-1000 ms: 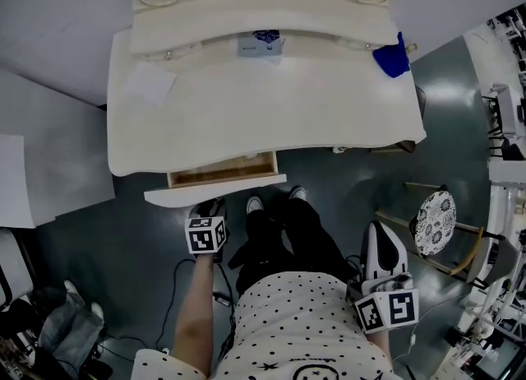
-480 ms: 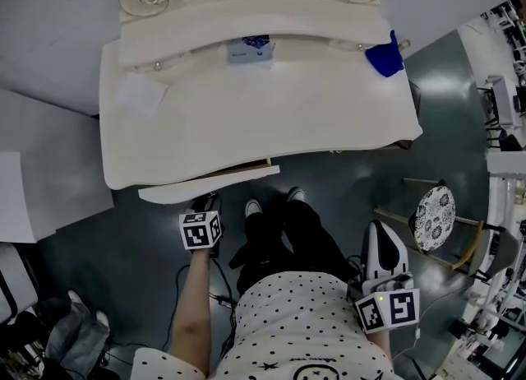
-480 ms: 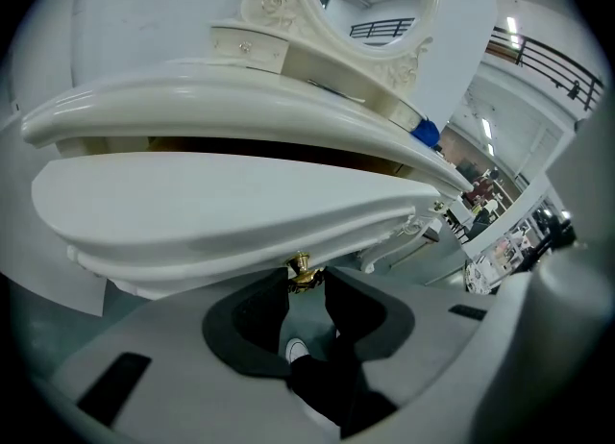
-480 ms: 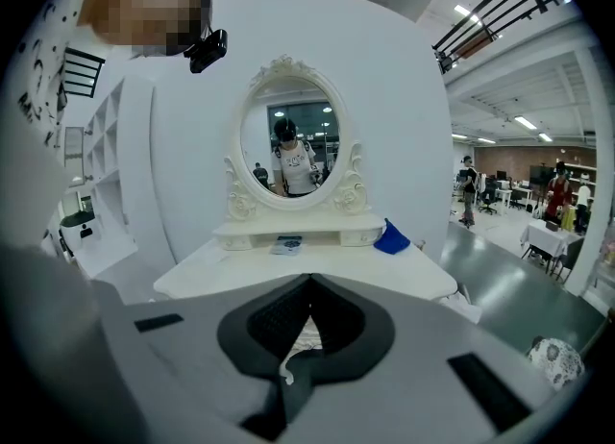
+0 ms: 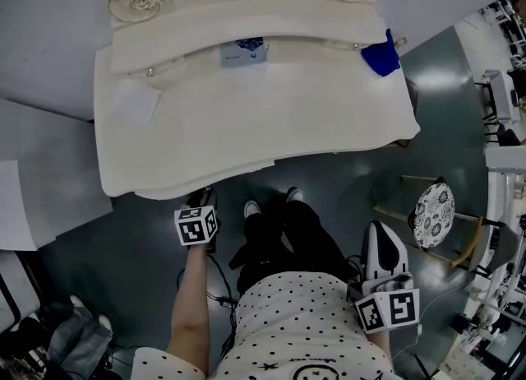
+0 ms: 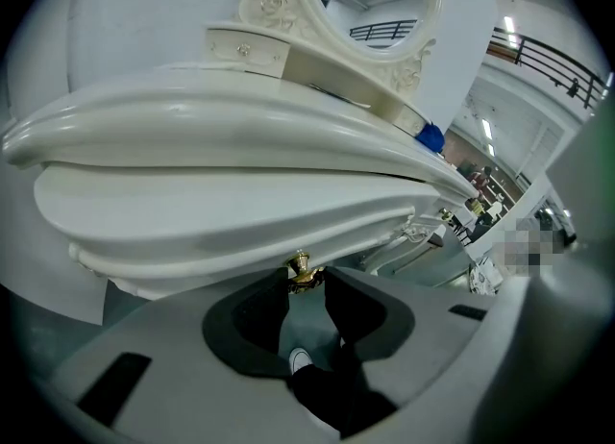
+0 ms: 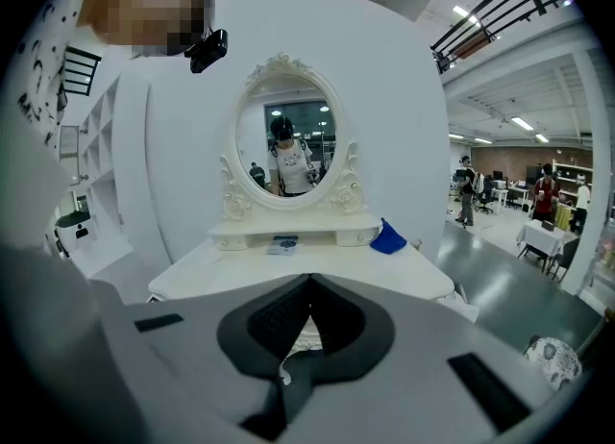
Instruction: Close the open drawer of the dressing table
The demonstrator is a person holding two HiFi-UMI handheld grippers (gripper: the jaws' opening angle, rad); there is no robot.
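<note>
Brass knob (image 6: 301, 272) gripped in our left gripper (image 6: 306, 280), we have pushed the drawer (image 6: 231, 224) from jutting out to tucked under the dressing table top (image 5: 246, 115), so closing looks nearly done; our right gripper (image 7: 309, 282) waits aside, jaws together.

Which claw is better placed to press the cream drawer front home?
Left. The left claw is at the cream wooden drawer front, with the small brass knob between its jaw tips. The right claw hangs back by the person's waist, away from the white dressing table, jaws together, empty.
</note>
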